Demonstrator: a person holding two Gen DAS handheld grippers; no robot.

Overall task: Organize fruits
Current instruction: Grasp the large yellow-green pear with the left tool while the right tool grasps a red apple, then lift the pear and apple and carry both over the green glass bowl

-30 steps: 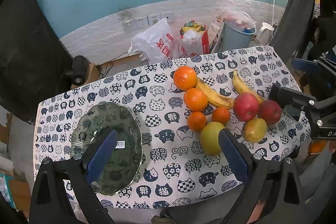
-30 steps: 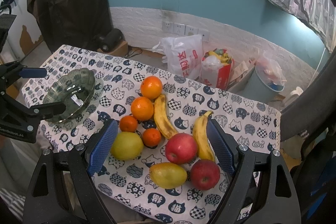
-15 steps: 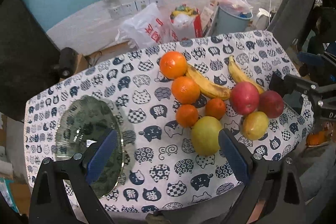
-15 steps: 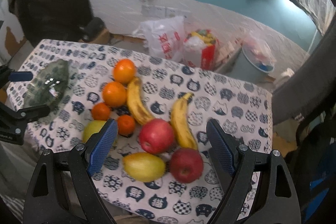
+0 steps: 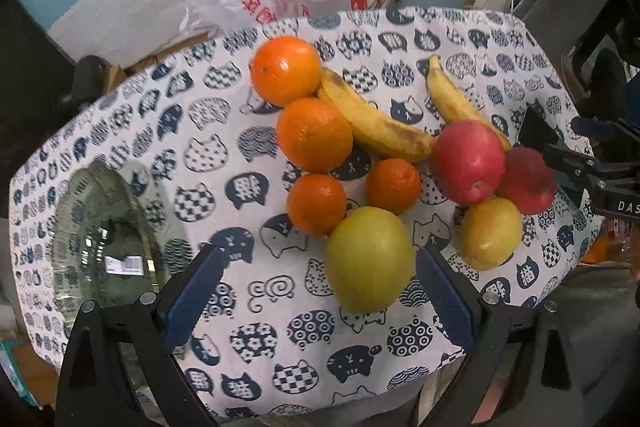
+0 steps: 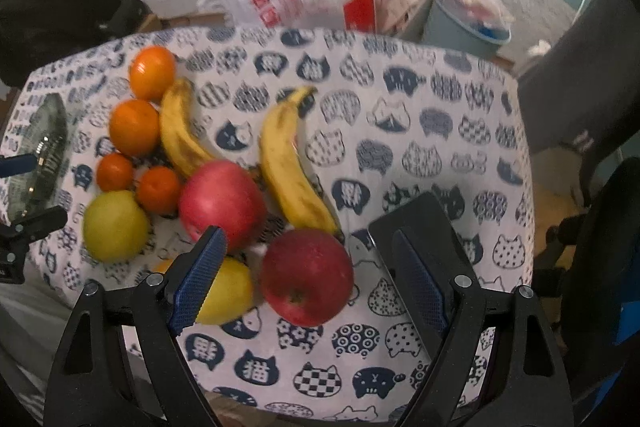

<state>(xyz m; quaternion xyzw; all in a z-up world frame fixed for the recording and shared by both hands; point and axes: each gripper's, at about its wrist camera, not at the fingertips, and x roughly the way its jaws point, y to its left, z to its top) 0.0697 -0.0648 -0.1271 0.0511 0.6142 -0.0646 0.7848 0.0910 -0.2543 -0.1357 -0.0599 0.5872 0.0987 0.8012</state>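
The glass plate [image 5: 96, 227] sits at the table's left edge. The left gripper [image 5: 316, 291], spread, nears the green apple [image 5: 369, 259]; the right gripper [image 6: 308, 279], spread, straddles the dark red apple [image 6: 307, 277] near the front edge. A clumsy squeeze could roll either fruit off.

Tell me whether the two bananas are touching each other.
Apart. The right wrist view shows patterned cloth all along between the left banana and the right banana; the left wrist view shows the same gap.
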